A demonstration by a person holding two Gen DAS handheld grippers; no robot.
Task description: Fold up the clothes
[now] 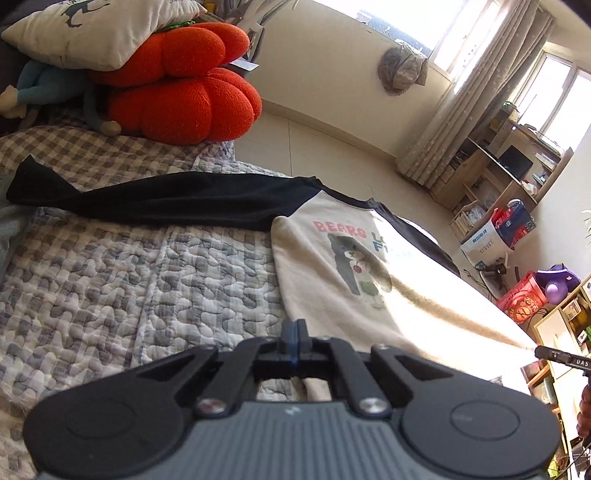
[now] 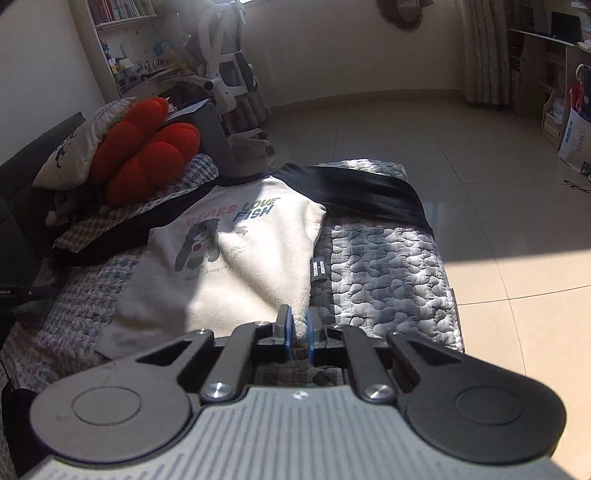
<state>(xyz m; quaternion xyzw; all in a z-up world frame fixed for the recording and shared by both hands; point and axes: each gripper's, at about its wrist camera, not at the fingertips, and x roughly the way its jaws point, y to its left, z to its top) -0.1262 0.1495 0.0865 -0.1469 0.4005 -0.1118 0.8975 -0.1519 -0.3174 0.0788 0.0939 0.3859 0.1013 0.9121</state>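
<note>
A cream shirt with black sleeves and a bear print lies on the quilted bed, its hem nearest me and lifted. My left gripper is shut on the hem's left corner, and cloth shows below its fingers. From there the hem stretches taut to the tip of the right gripper at the right edge. In the right wrist view the shirt spreads ahead, one black sleeve lying out to the right. My right gripper is shut on the hem's right corner, with cream cloth pinched between its blue pads.
Orange pumpkin cushions and a cream pillow are piled at the bed's far left. The bed's right edge drops to a tiled floor. A white chair stands beyond the bed, with shelves and boxes along the wall.
</note>
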